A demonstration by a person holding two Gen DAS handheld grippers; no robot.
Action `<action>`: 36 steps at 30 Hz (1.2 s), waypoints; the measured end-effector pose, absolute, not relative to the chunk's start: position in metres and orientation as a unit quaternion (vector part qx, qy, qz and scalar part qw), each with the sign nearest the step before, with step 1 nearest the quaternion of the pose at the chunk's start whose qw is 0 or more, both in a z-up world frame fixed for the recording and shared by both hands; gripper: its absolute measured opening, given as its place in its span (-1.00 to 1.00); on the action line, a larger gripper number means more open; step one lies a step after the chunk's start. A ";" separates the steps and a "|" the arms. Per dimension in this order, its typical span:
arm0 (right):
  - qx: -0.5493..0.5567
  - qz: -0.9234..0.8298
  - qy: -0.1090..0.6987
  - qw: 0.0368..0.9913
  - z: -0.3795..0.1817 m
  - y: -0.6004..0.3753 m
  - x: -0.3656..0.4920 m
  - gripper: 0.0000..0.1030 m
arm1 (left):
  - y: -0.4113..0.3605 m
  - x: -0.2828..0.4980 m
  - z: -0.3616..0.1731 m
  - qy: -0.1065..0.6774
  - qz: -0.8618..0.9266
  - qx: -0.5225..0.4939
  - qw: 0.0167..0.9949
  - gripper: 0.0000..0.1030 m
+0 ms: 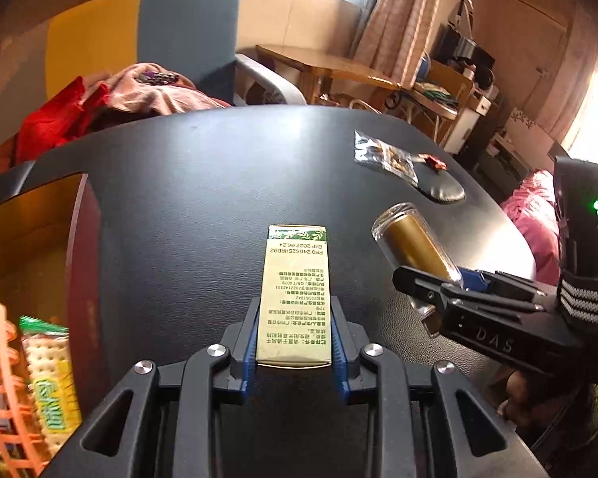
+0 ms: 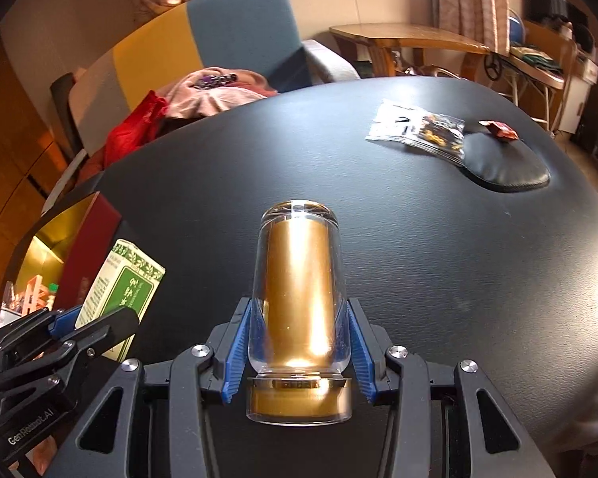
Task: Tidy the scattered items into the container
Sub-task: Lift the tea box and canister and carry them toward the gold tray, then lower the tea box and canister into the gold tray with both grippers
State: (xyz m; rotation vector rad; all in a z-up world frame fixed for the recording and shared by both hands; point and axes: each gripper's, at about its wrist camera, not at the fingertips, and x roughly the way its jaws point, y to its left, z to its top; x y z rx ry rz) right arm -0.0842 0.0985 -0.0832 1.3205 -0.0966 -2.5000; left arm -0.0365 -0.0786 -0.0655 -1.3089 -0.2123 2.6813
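Left gripper: jaws clenched on a pale green carton, held off the black table, printed back face up. Same carton visible at near left in the right wrist view, green front label showing.

Right gripper: jaws clenched on a clear bottle with gold core, cap end toward the camera, body pointing far. Also seen from the left wrist view, raised above the table, right of the carton.

Container: red box with gold lining at near left edge of table. Already inside or at its mouth: orange plastic basket and a cracker packet; exact nesting hard to tell.

Remaining on table, far right: clear snack sachet, partly overlapping a black padded rest; small red wrapped sweet lying on that rest.

Judgement: task partway. Some goods in the container, two in hand and not yet deposited, at least two small items outstanding at far right. Unclear whether the padded rest counts as clutter.
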 end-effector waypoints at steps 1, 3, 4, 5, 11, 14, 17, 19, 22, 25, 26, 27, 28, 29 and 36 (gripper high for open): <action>0.459 -0.873 -0.033 0.159 -0.081 0.096 -0.083 -0.11 | -0.081 -0.034 -0.063 -0.071 0.896 -0.433 0.071 -0.42; 0.455 -0.874 -0.031 0.165 -0.078 0.091 -0.080 -0.11 | -0.086 -0.029 -0.058 -0.071 0.900 -0.425 0.062 -0.42; 0.453 -0.875 -0.031 0.168 -0.076 0.088 -0.078 -0.11 | -0.088 -0.026 -0.056 -0.071 0.903 -0.421 0.057 -0.42; 0.451 -0.875 -0.029 0.170 -0.074 0.086 -0.077 -0.11 | -0.091 -0.025 -0.054 -0.074 0.903 -0.419 0.056 -0.42; 0.442 -0.876 -0.017 0.193 -0.062 0.065 -0.068 -0.11 | -0.107 -0.011 -0.038 -0.080 0.912 -0.400 0.039 -0.42; 0.437 -0.875 -0.012 0.206 -0.055 0.053 -0.065 -0.11 | -0.117 -0.005 -0.032 -0.086 0.915 -0.393 0.031 -0.42; 0.434 -0.873 -0.007 0.222 -0.049 0.041 -0.061 -0.11 | -0.126 0.002 -0.027 -0.088 0.918 -0.385 0.020 -0.42; 0.432 -0.871 0.002 0.233 -0.044 0.030 -0.057 -0.11 | -0.136 0.008 -0.024 -0.091 0.920 -0.381 0.008 -0.42; 0.426 -0.868 0.014 0.254 -0.038 0.012 -0.051 -0.11 | -0.151 0.017 -0.019 -0.095 0.922 -0.375 -0.010 -0.42; 0.421 -0.865 0.025 0.273 -0.033 -0.007 -0.045 -0.11 | -0.170 0.029 -0.015 -0.102 0.924 -0.368 -0.033 -0.42; 0.419 -0.864 0.028 0.280 -0.031 -0.013 -0.043 -0.11 | -0.174 0.031 -0.015 -0.105 0.923 -0.368 -0.036 -0.42; 0.417 -0.862 0.031 0.286 -0.030 -0.020 -0.041 -0.11 | -0.181 0.034 -0.015 -0.109 0.923 -0.367 -0.045 -0.42; 0.416 -0.861 0.034 0.292 -0.029 -0.026 -0.039 -0.11 | -0.188 0.038 -0.015 -0.113 0.922 -0.366 -0.053 -0.42; 0.414 -0.859 0.037 0.298 -0.028 -0.032 -0.036 -0.11 | -0.195 0.041 -0.016 -0.117 0.922 -0.365 -0.059 -0.42; 0.407 -0.846 0.061 0.340 -0.021 -0.074 -0.021 -0.11 | -0.229 0.061 -0.020 -0.135 0.917 -0.362 -0.099 -0.42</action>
